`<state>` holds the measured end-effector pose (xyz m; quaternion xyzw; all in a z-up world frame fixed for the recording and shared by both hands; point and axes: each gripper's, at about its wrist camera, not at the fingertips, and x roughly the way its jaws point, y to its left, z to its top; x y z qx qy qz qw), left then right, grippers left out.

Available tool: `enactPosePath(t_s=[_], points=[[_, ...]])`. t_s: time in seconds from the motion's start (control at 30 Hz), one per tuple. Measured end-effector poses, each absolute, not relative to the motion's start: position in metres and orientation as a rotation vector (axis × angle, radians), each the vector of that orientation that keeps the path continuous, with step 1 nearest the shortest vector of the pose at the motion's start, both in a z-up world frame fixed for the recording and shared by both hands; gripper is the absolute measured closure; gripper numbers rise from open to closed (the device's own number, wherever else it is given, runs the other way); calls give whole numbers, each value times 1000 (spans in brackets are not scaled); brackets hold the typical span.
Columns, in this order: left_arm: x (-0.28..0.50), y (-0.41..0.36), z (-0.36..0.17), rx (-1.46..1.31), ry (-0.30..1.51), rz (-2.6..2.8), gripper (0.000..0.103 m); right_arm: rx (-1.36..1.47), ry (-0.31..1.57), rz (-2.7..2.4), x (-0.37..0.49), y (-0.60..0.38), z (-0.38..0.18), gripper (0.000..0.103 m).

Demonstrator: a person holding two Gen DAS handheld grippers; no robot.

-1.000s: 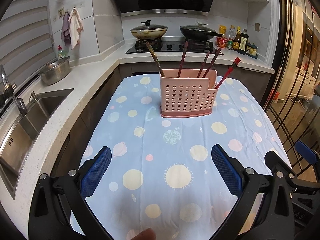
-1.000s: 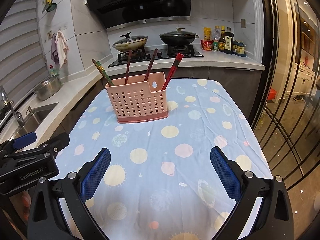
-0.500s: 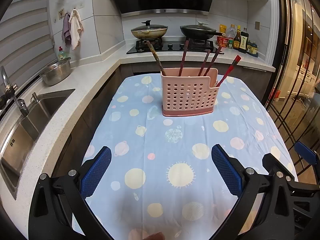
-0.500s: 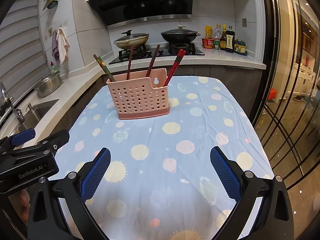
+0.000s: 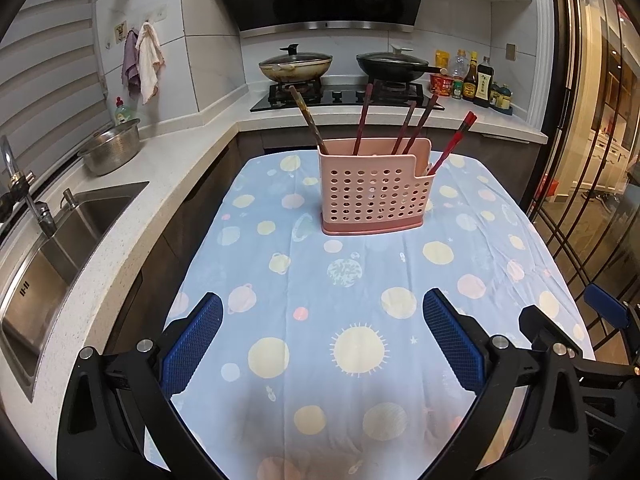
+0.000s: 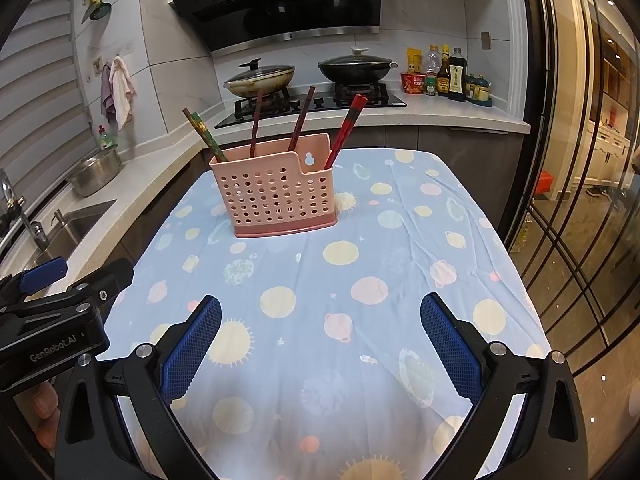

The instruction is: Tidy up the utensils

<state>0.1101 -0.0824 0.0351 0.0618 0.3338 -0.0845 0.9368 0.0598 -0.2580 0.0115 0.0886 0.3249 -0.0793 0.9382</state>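
Chopsticks (image 5: 362, 124) upright in pink caddy (image 5: 374, 192), far end of tablecloth (image 5: 360, 300).
Thin, stiff, light, probably slippery: pinch upper shafts. Left gripper (image 5: 322, 344) and right gripper (image 6: 320, 346) spread, empty.

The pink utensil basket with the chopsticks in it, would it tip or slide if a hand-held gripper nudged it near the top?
The pink utensil basket looks like thin perforated plastic, so probably light. It stands tall on a narrow base, so likely tips. The tablecloth beneath may bunch rather than let it slide.

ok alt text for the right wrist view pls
A pink perforated utensil holder with chopsticks standing in it sits on a planet-print tablecloth. The open right gripper frames the foreground, with the left gripper at lower left.
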Motion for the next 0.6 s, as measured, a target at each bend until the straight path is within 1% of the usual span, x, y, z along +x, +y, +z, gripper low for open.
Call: enactPosePath(t_s=[0.6], points=[[111,-82,33,133,684,-153,7,182,670,-159,59,-258,10,7]])
